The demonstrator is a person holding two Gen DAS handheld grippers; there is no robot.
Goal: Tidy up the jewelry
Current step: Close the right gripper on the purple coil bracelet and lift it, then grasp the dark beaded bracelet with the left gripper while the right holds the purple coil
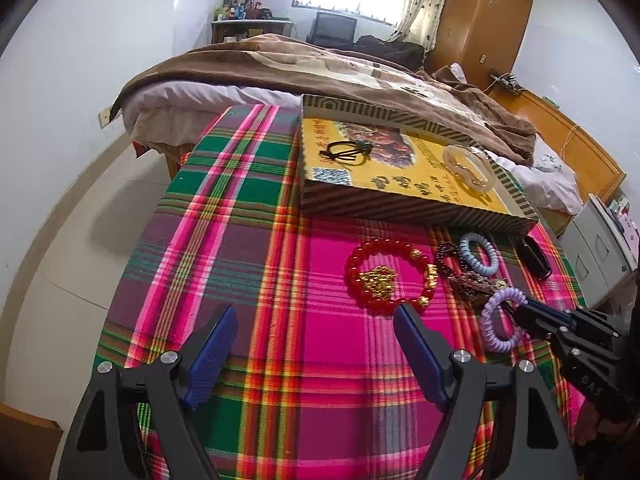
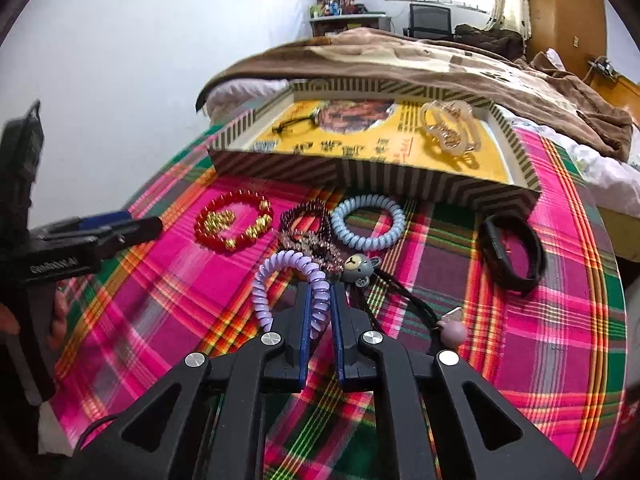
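Note:
My right gripper (image 2: pixel 320 292) is shut on a purple spiral hair tie (image 2: pixel 290 280), which also shows in the left wrist view (image 1: pixel 500 320). My left gripper (image 1: pixel 316 320) is open and empty above the plaid cloth, left of a red bead bracelet with gold beads (image 1: pixel 386 276). A yellow shallow box (image 1: pixel 400 168) at the back holds a black hair tie (image 1: pixel 346 152) and a clear bangle (image 1: pixel 468 168). Before the box lie a dark bead bracelet (image 2: pixel 306 216), a light blue spiral tie (image 2: pixel 368 222), a black band (image 2: pixel 512 252) and a bear-charm cord (image 2: pixel 358 268).
The plaid cloth (image 1: pixel 240 220) covers a round table. A bed with a brown blanket (image 1: pixel 320 64) lies behind the box. A wooden wardrobe (image 1: pixel 484 16) and a grey drawer unit (image 1: pixel 600 252) stand to the right.

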